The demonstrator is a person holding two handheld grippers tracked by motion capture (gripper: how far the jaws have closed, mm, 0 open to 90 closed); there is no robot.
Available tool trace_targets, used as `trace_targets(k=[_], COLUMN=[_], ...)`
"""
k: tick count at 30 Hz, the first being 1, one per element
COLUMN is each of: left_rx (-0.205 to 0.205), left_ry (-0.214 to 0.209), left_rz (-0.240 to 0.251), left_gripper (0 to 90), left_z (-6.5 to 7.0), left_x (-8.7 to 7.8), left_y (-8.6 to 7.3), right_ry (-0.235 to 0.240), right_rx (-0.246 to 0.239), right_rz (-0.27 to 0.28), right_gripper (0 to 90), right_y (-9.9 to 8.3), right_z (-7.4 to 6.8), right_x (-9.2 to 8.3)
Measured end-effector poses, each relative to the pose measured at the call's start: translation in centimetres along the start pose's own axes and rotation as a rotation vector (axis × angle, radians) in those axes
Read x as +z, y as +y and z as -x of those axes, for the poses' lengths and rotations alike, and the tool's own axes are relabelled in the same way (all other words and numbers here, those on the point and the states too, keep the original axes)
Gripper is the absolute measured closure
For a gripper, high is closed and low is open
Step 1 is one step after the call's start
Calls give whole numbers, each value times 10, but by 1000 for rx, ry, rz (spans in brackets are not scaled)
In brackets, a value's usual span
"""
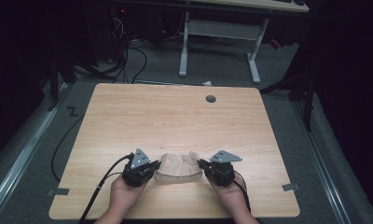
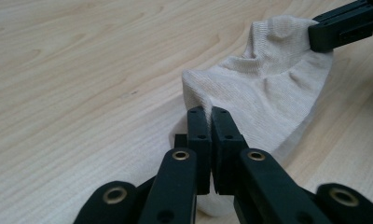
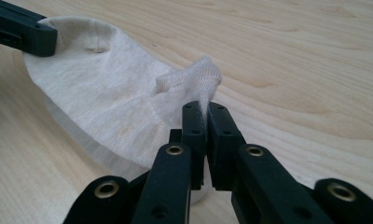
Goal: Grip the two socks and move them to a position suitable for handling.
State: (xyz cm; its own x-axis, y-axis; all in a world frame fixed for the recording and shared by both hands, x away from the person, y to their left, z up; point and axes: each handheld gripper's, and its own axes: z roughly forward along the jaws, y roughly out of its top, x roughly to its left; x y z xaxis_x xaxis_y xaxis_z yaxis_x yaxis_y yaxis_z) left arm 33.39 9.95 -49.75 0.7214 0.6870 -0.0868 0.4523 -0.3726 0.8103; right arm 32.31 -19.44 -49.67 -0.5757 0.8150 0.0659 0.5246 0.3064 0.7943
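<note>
The left gripper [image 1: 153, 166] and right gripper [image 1: 201, 164] each pinch one end of a beige sock [image 1: 178, 166], jaws clamped tight on the fabric. The sock sits at six o'clock on the wooden table [image 1: 175, 116]; at twelve o'clock, beyond it, a white desk frame [image 1: 219, 32] stands on grey floor [image 1: 287, 74].

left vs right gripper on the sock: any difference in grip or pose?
The left gripper comes in from the left of the small beige knit sock; the right gripper comes in from its right. The left pinches a plain folded edge; the right pinches beside a bunched nub of fabric that sticks up past its jaws. Shared: both are shut on the sock, low over the light wooden table.
</note>
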Motion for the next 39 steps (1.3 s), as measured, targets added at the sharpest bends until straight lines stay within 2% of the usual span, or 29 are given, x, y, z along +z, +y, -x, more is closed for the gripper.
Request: trace_targets(k=[9, 15, 19, 25, 32, 34, 35, 39], left_rx=[0, -3, 2, 28, 24, 14, 11, 9], left_ry=[-9, -3, 2, 20, 57, 67, 63, 79], left_rz=[-15, -45, -61, -82, -87, -89, -91, -68], left_gripper=[878, 878, 877, 872, 866, 836, 804, 687], left_z=[4, 0, -1, -1, -6, -8, -8, -8], left_x=[-1, 5, 8, 12, 14, 14, 13, 10], left_y=[-10, -18, -22, -25, -30, -30, -30, -28], right_ry=[9, 9, 4, -21, -31, -33, -39, -46], right_rx=[16, 18, 18, 9, 0, 4, -9, -7], right_rz=[-15, -28, -58, -88, -109, -113, -111, -111], right_gripper=[867, 866, 866, 865, 865, 863, 854, 806], right_y=[-11, -15, -20, -21, -22, -22, -21, -21], right_z=[-2, 0, 1, 1, 1, 0, 0, 0], right_x=[-1, 5, 10, 14, 17, 18, 18, 19])
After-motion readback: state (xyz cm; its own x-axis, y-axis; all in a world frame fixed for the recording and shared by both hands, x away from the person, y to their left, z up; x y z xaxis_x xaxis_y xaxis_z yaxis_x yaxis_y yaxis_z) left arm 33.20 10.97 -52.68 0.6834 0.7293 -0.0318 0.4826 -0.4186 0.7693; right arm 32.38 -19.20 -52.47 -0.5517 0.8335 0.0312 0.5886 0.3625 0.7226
